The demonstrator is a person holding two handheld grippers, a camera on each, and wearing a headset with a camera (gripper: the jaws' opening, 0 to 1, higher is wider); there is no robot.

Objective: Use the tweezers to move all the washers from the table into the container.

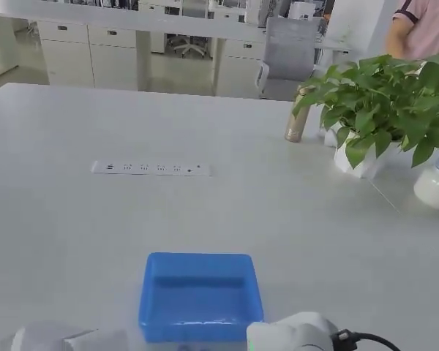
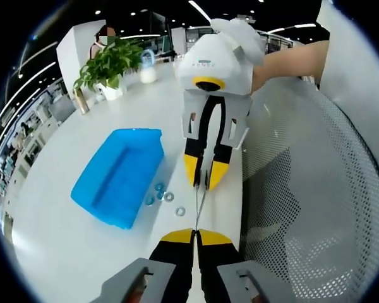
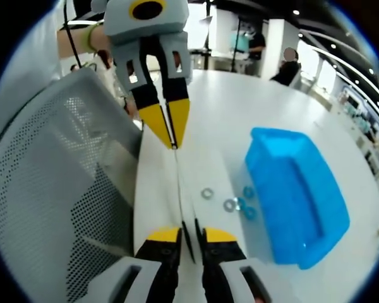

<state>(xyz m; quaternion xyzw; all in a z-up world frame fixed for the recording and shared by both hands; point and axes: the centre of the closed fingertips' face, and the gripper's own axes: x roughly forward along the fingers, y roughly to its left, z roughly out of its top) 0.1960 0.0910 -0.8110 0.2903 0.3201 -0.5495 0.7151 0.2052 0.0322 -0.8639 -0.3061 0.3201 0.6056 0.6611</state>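
Note:
Thin metal tweezers span the gap between my two grippers, just above the table's near edge. My left gripper is shut on one end of them, and my right gripper pinches the other end. In the right gripper view the tweezers run from my right gripper up to my left gripper. Several washers lie on the white table beside the near wall of the blue container. In the right gripper view the washers lie left of the container. The container looks bare inside.
A grey mesh chair back stands close behind the table edge. On the table's far side are a power strip, a potted plant, a slim bottle and a white jar. A gripper's white body pokes in at the bottom of the head view.

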